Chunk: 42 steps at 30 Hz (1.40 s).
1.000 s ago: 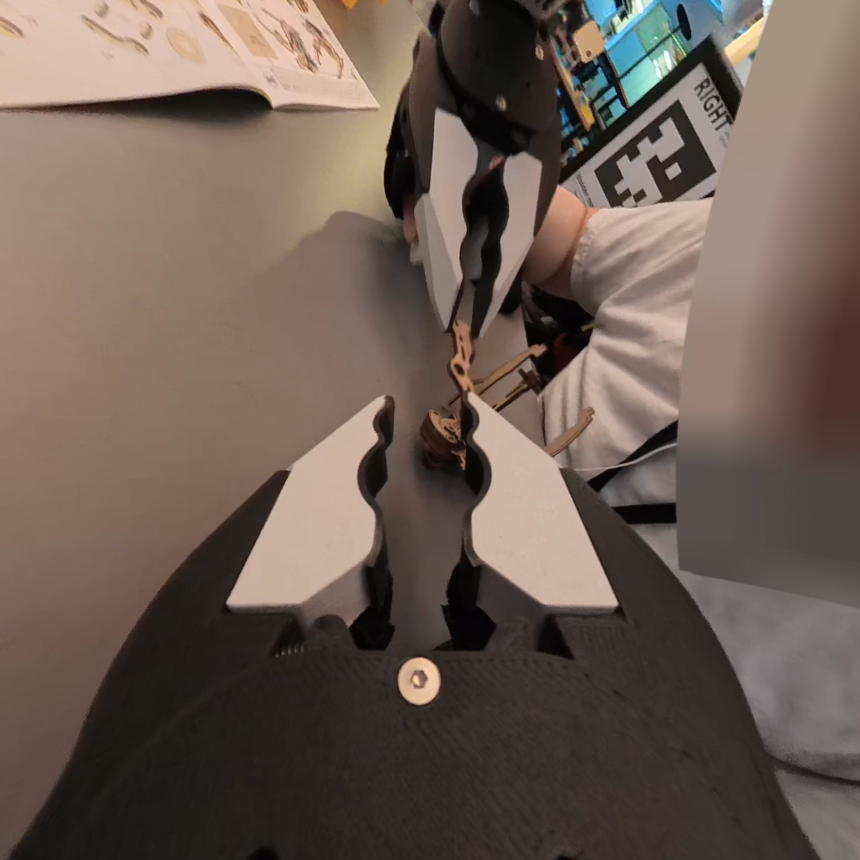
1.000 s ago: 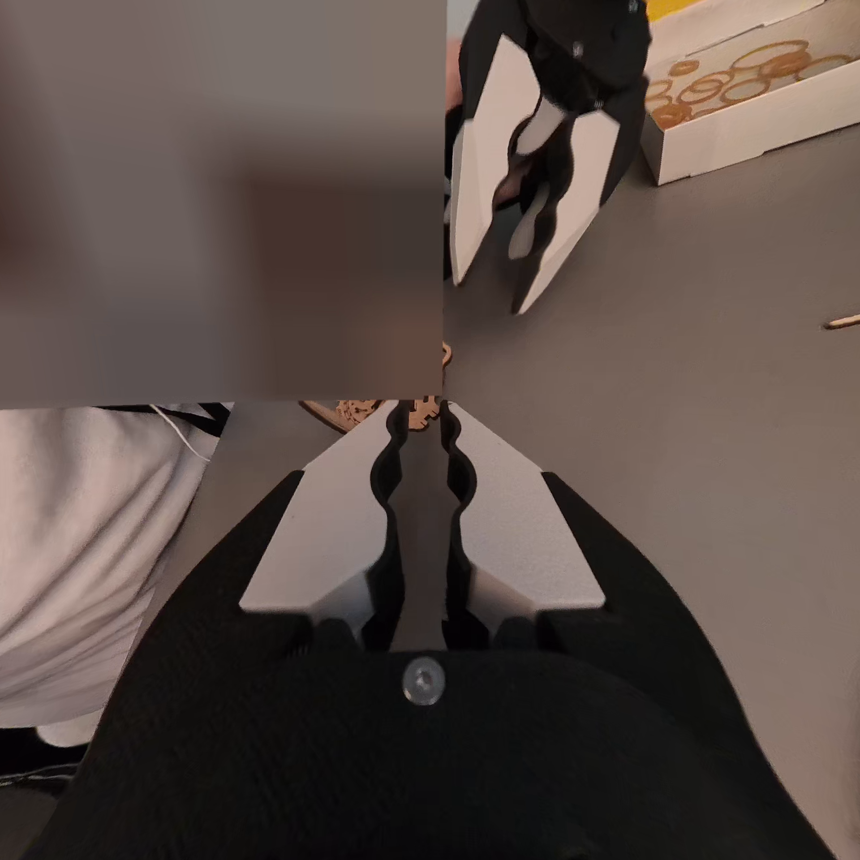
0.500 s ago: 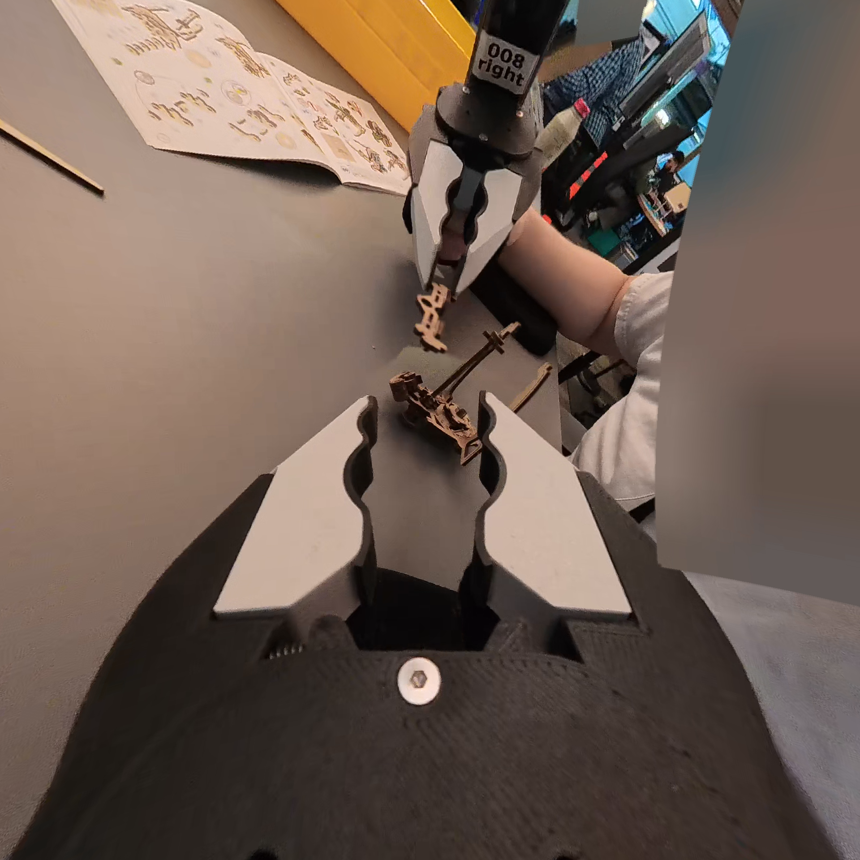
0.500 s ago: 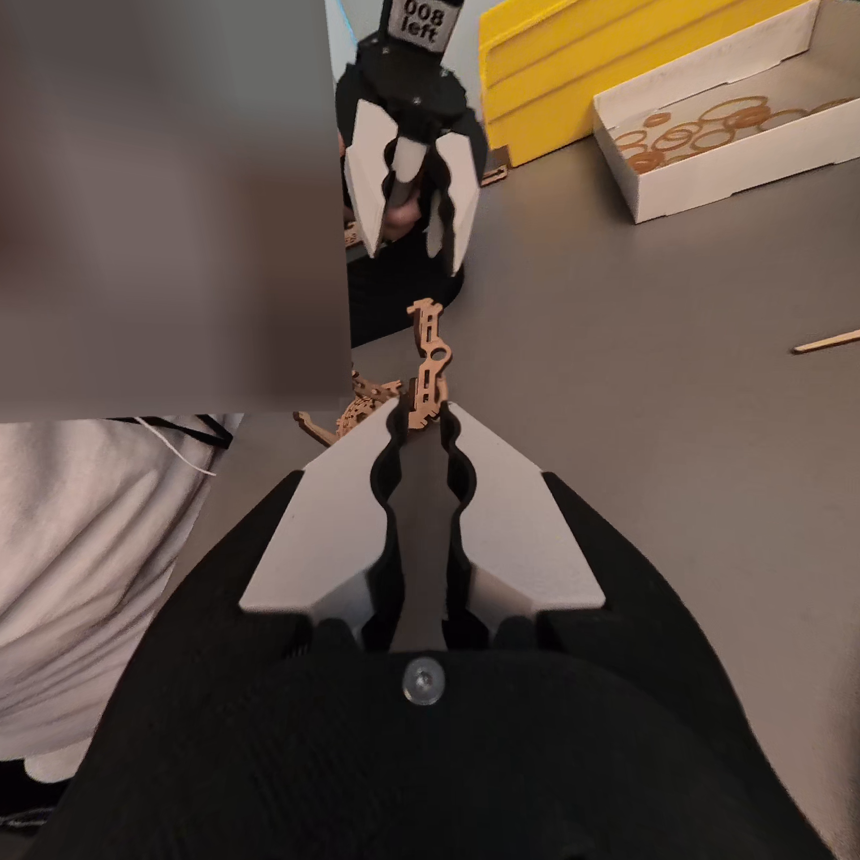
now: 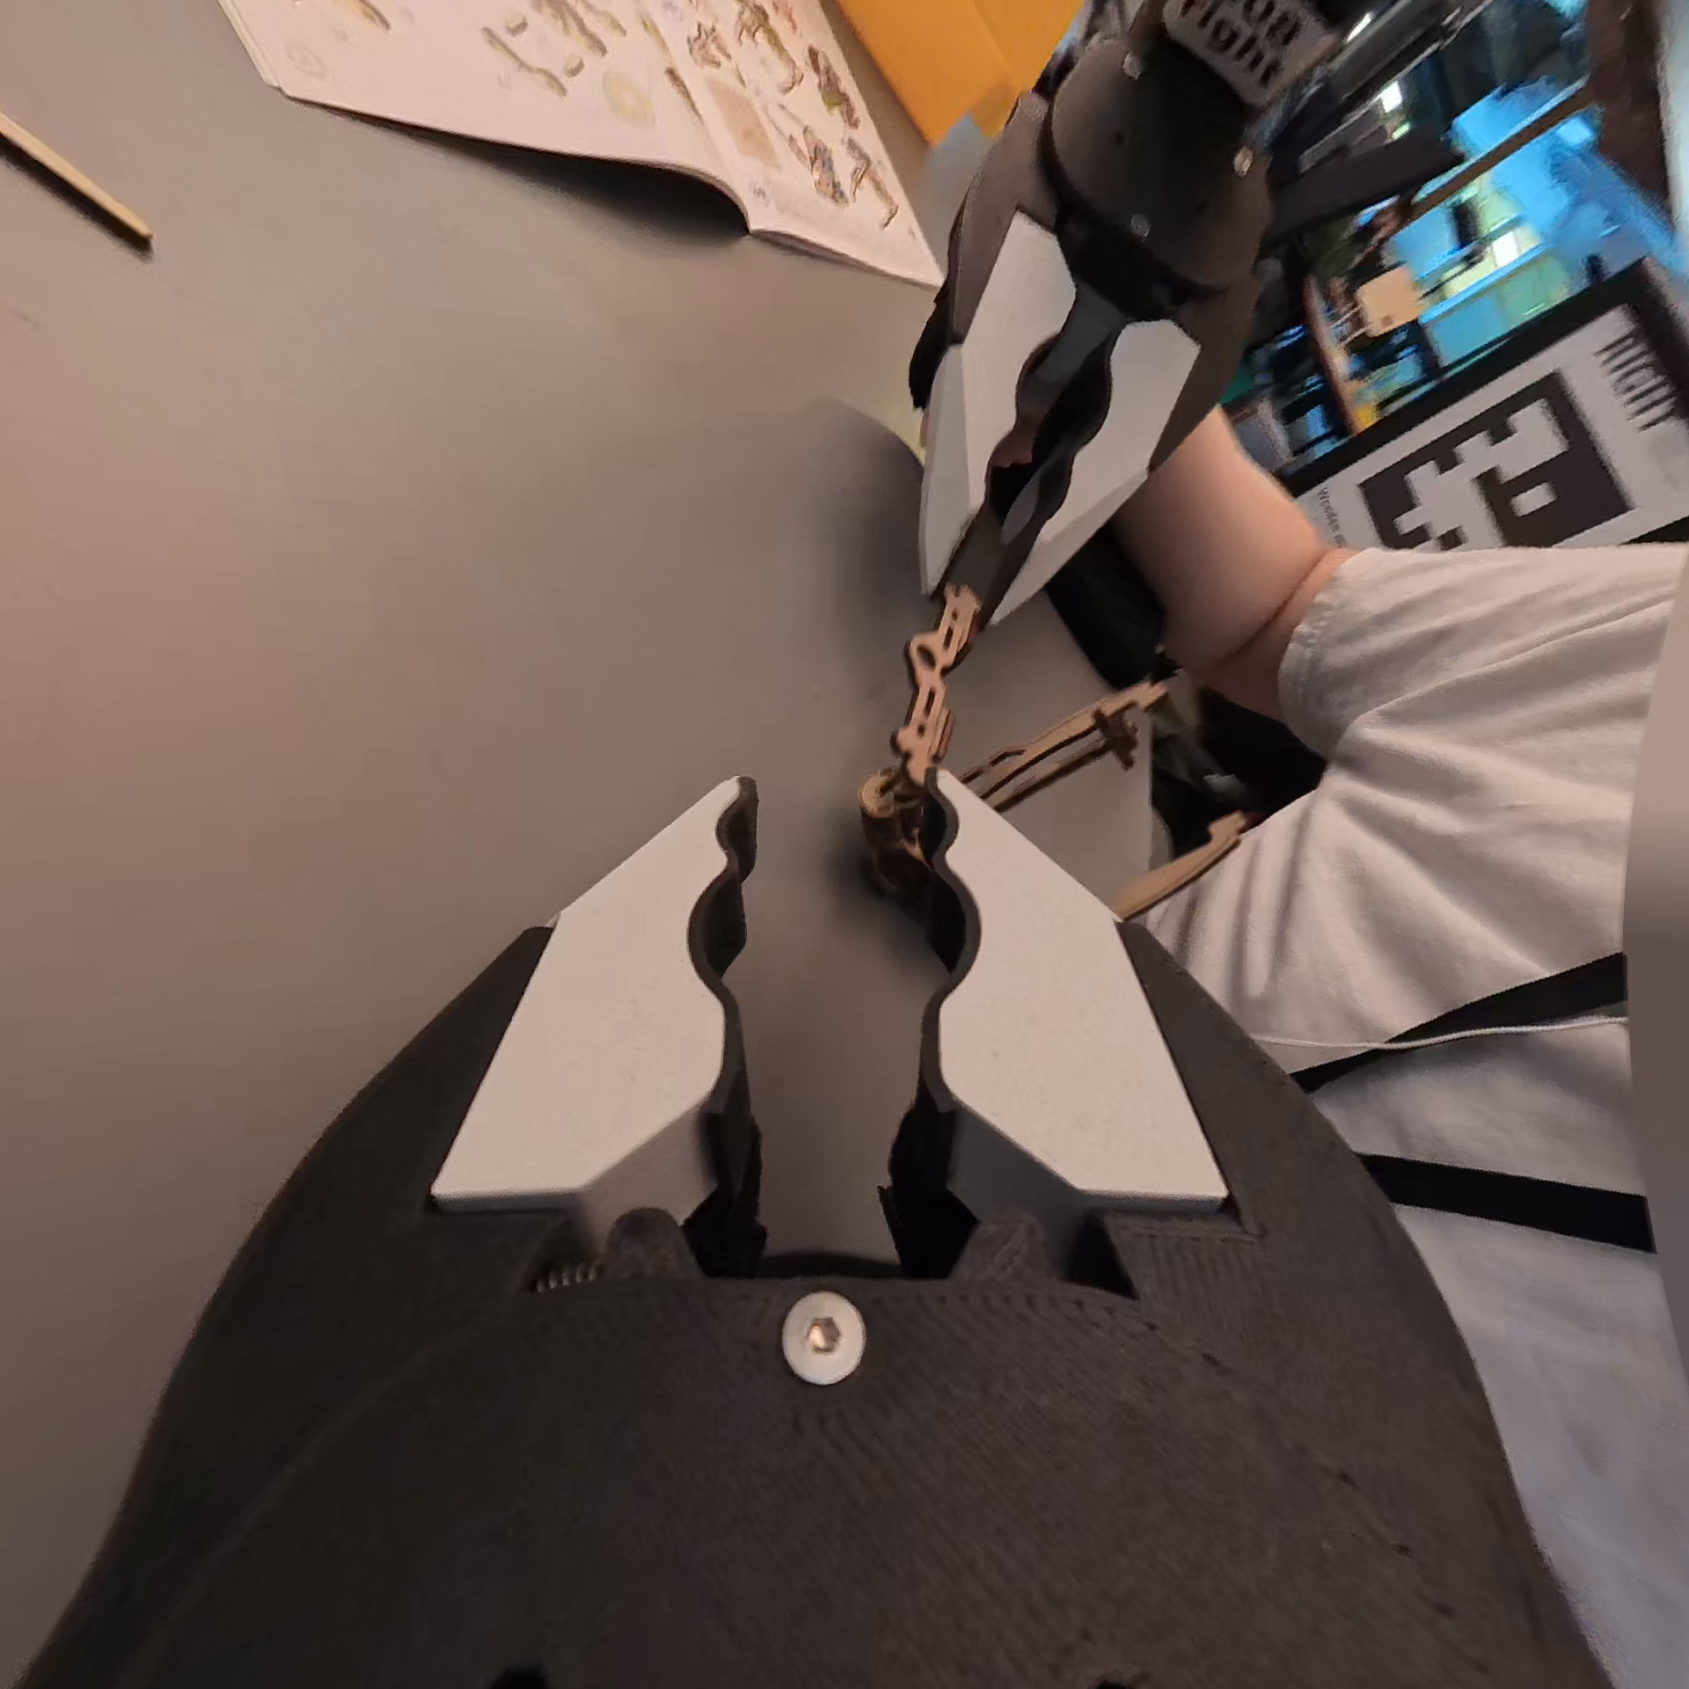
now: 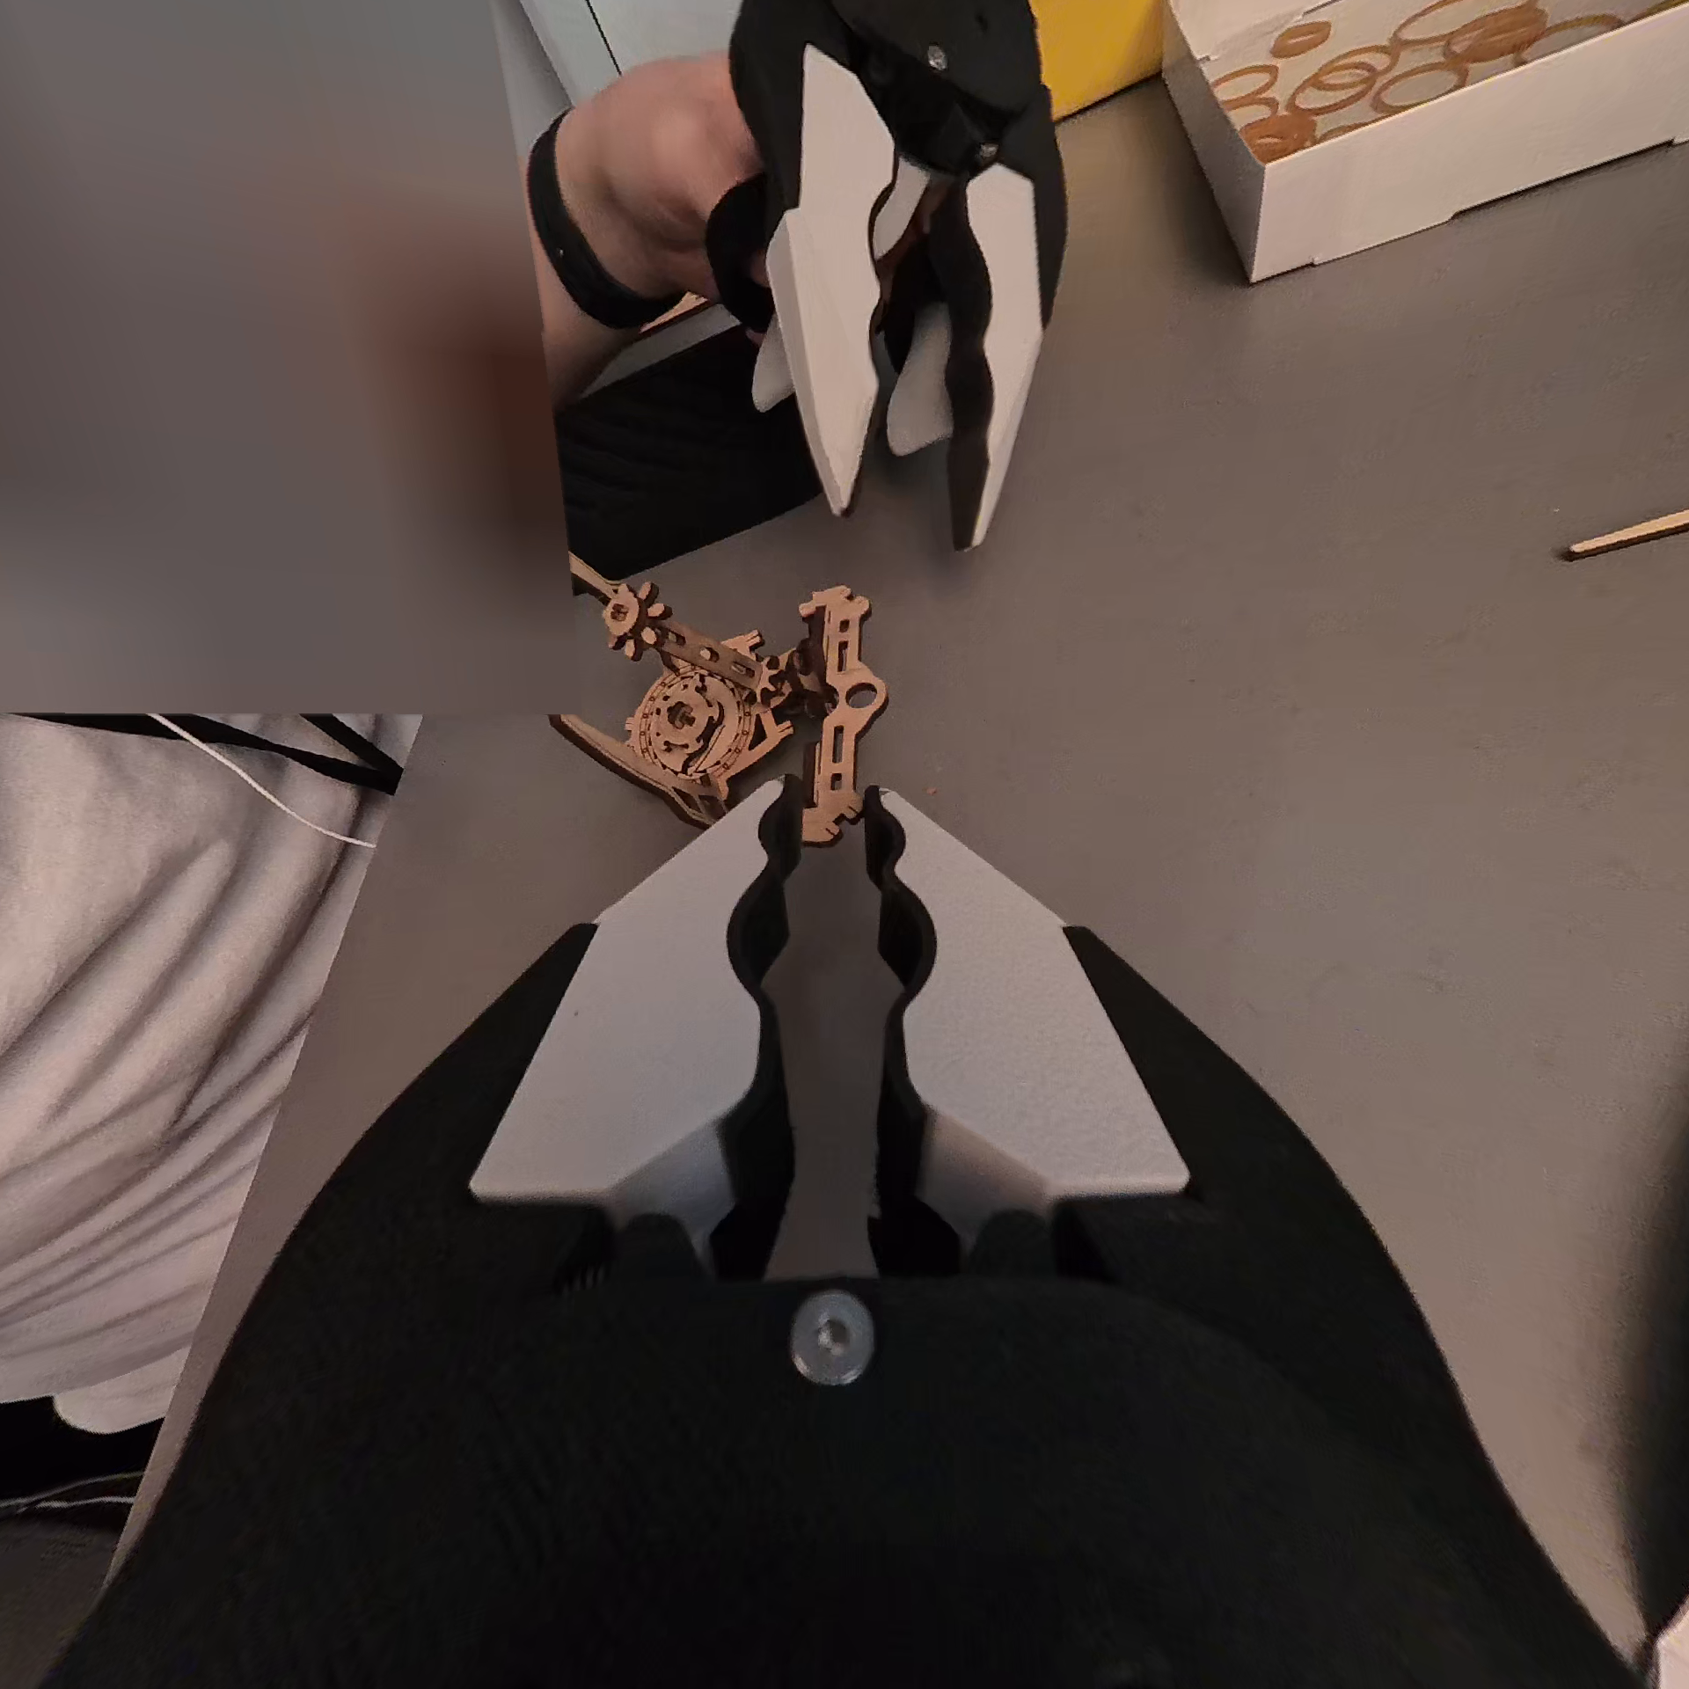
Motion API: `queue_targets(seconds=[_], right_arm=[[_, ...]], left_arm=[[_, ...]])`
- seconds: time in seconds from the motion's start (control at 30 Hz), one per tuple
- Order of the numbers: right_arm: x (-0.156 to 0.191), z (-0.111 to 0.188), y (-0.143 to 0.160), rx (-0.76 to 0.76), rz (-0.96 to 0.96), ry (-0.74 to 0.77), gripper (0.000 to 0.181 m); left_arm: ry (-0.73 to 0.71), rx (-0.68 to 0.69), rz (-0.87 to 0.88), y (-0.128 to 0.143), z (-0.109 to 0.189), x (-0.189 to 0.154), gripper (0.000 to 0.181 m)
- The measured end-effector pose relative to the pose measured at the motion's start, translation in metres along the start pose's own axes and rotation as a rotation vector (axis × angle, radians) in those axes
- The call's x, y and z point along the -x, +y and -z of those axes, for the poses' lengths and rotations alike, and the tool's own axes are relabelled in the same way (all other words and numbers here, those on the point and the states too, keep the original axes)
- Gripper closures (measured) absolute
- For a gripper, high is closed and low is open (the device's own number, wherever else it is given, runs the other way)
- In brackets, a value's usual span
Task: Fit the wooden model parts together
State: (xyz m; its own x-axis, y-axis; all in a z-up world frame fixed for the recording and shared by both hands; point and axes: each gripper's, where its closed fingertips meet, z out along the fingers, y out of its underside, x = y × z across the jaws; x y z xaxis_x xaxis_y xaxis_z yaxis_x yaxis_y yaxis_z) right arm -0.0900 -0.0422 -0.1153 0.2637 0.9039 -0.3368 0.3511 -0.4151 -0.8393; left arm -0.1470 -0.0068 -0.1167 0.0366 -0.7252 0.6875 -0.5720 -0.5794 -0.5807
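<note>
The right gripper (image 6: 827,800) is clenched on a flat wooden strip (image 6: 839,722) at mid-frame, the strip's side meeting the geared wooden model (image 6: 695,722) lying on the grey table (image 6: 1280,823). The left gripper (image 5: 836,795) is released, its jaws apart and empty, just above the model (image 5: 891,832). A white box (image 6: 1426,137) of rings sits upper right.

The right gripper (image 5: 969,599) pinches a wooden strip (image 5: 930,690) above the wooden model (image 5: 900,836); the left gripper (image 5: 841,804) stands apart.
</note>
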Motion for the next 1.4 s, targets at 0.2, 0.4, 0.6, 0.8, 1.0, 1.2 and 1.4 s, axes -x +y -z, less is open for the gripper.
queue_targets(seconds=[0.2,0.4,0.6,0.8,1.0,1.2,1.4], right_arm=[[0.009,0.000,-0.017,-0.081,-0.029,-0.086,0.170],[0.010,-0.013,-0.021,-0.088,-0.063,-0.147,0.170],[0.022,-0.013,-0.019,-0.103,0.052,-0.146,0.170],[0.019,-0.005,-0.021,-0.128,0.131,-0.068,0.169],[0.019,0.001,-0.020,-0.125,0.150,-0.064,0.169],[0.024,0.008,-0.022,-0.137,0.174,-0.066,0.169],[0.021,0.010,-0.019,-0.117,0.177,-0.049,0.169]], left_arm=[[0.034,0.009,0.055,-0.009,0.002,0.004,0.148],[0.068,0.036,0.132,-0.007,0.005,0.005,0.147],[0.157,0.091,0.254,0.002,-0.001,-0.001,0.141],[0.138,0.151,0.412,0.013,-0.009,0.003,0.138],[0.173,0.162,0.507,0.018,-0.015,-0.003,0.143],[0.182,0.197,0.138,0.030,-0.014,-0.017,0.143],[0.050,0.111,-0.164,0.012,-0.007,-0.016,0.166]])
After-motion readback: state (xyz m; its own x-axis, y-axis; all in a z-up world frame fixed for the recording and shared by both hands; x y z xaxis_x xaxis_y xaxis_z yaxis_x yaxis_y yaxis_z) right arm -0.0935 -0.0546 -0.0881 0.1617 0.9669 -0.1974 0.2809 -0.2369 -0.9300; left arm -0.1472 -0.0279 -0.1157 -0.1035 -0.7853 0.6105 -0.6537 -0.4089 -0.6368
